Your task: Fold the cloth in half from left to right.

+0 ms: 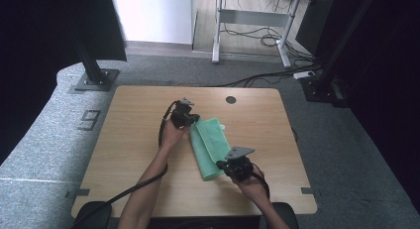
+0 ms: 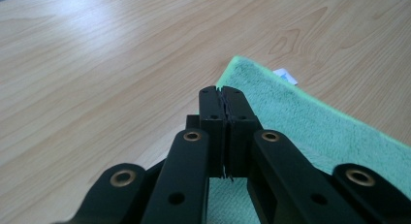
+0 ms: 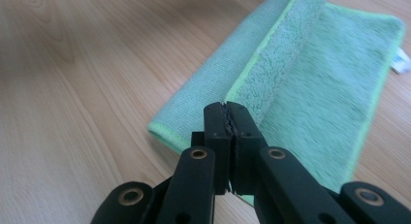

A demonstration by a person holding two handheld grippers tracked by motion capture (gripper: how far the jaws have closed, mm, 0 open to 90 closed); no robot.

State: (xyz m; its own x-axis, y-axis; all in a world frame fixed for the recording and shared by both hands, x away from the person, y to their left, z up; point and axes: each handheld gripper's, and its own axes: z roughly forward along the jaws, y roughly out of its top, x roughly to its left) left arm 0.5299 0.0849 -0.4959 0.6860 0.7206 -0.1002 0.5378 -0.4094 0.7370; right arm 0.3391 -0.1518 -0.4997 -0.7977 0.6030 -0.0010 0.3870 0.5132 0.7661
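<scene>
Green cloth, fuzzy microfibre, folded into a long strip, white tag at far edge, lies mid-table on pale wood-grain table. Left gripper at its far left corner, right gripper at near right end; both jaw pairs pressed together, whether pinching fabric is unclear.

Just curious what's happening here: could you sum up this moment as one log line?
work: folding green towel | left gripper: shut at far corner | right gripper: shut at near edge | towel: partly folded on wooden table

Soft even daylight, slight motion blur
</scene>
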